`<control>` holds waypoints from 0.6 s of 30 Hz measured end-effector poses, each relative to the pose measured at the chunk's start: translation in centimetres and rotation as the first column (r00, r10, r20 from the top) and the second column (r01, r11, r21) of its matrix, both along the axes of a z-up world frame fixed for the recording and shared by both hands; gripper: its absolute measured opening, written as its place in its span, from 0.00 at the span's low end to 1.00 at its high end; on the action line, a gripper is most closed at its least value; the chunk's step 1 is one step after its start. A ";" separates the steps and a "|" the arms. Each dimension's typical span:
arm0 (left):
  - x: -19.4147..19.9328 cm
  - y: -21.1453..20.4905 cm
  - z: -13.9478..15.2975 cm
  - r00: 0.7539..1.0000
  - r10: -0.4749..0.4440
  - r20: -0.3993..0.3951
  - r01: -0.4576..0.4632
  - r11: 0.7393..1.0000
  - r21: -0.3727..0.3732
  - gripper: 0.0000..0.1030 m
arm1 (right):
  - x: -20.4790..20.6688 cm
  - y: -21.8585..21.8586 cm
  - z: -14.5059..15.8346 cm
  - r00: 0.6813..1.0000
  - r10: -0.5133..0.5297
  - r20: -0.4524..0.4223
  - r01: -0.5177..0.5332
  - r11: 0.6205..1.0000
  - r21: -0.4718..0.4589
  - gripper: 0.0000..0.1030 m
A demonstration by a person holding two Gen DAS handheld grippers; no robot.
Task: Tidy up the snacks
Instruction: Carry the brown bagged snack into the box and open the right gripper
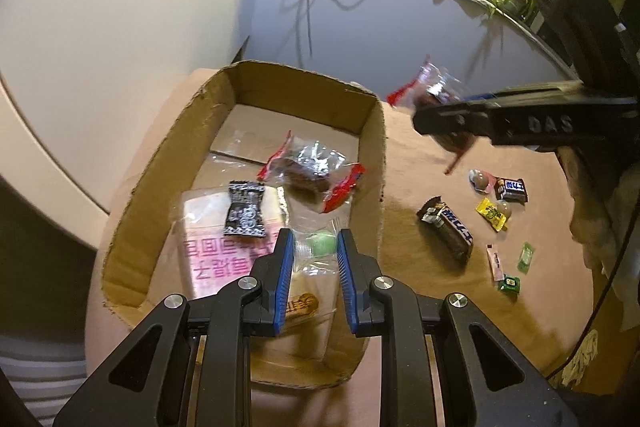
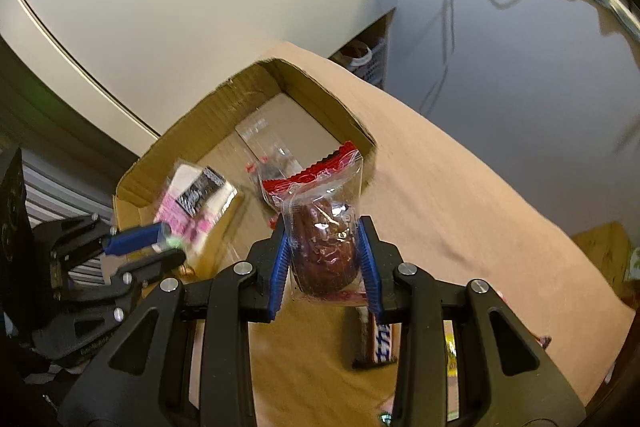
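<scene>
the right gripper [image 2: 324,247] is closed on a red snack [image 2: 322,251] in a clear bag, with one blue pad on each side of the fat middle. it hangs over the table just beside the box [image 2: 256,83], not in it yet. the bag looks light and crinkly, and shiny plastic can slip, so the middle lump is the best place to pinch. the thin red edge at the top would likely bend or pull free. the snack inside looks soft, so a hard squeeze could squash it.

the left gripper [image 1: 316,251] is closed narrow on a small clear bag with a green sweet [image 1: 322,243], held over the inside of the box. it looks very light and floppy. more snacks lie in the box, and a chocolate bar [image 1: 450,229] and small sweets wait on the table.
</scene>
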State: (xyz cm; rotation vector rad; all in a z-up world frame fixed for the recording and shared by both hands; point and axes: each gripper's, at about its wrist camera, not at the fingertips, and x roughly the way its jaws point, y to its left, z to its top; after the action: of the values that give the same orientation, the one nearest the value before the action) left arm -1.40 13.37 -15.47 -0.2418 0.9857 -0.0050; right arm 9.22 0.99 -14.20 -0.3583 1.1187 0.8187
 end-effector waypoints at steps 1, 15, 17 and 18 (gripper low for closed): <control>-0.1 0.1 0.0 1.000 0.003 0.000 -0.003 1.000 0.000 0.20 | 0.2 0.5 -0.1 1.000 0.004 0.000 -0.004 1.000 -0.001 0.33; 0.1 0.9 -0.4 1.000 0.028 -0.010 -0.028 0.999 -0.017 0.20 | 2.6 5.9 -1.8 0.998 0.063 -0.018 -0.064 0.998 -0.027 0.33; 0.3 0.9 -0.4 1.000 0.024 -0.013 -0.024 1.000 -0.020 0.20 | 2.6 6.2 -2.1 0.997 0.069 -0.023 -0.069 0.997 -0.029 0.33; 0.3 0.9 -0.4 1.000 0.022 -0.015 -0.022 1.000 -0.023 0.21 | 2.6 6.4 -2.3 0.997 0.073 -0.027 -0.074 0.997 -0.029 0.33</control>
State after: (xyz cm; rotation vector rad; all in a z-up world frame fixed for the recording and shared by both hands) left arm -1.08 14.25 -15.89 -0.2738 0.9981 0.0056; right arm 11.85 7.37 -16.47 -0.4172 1.1482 0.8736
